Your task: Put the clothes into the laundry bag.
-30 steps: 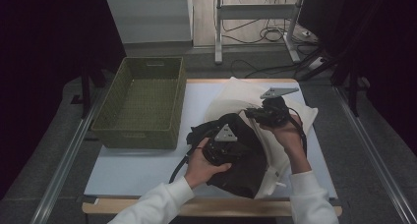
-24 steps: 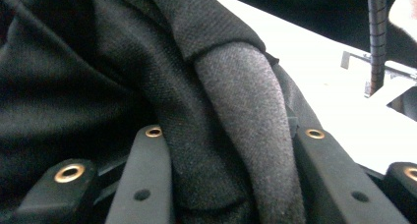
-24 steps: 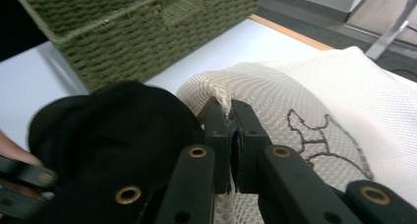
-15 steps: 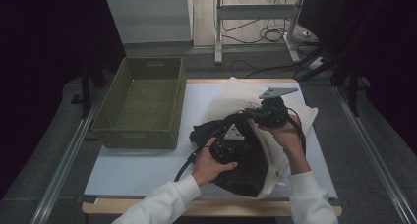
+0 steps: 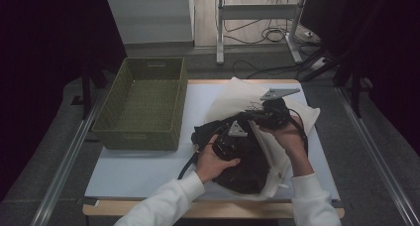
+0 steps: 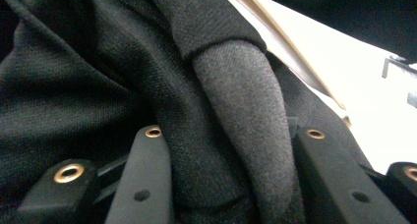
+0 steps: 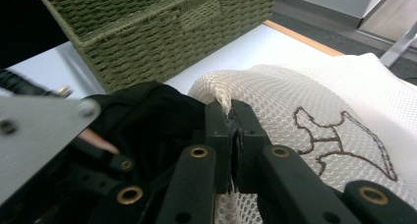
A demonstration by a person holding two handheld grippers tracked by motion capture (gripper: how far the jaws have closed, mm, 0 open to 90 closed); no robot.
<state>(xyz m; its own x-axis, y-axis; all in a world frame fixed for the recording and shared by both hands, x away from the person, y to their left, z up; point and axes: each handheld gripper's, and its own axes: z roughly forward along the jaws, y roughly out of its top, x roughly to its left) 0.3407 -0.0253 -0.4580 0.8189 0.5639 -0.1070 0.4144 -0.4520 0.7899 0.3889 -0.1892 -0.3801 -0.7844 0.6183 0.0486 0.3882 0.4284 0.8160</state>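
On the bench [image 5: 148, 161], the left hand-held gripper [image 5: 233, 137], jaws partly closed around a fold of black garment [image 6: 236, 111], has edged deeper toward the white mesh laundry bag [image 7: 319, 101], whose rim the right hand-held gripper [image 7: 231, 130] pinches shut, stuffing nearly underway.

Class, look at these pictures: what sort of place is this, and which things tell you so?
Probably a lab or test workshop, not a home: a bare white table between metal rails, loose cables on the floor behind, and dark surroundings.
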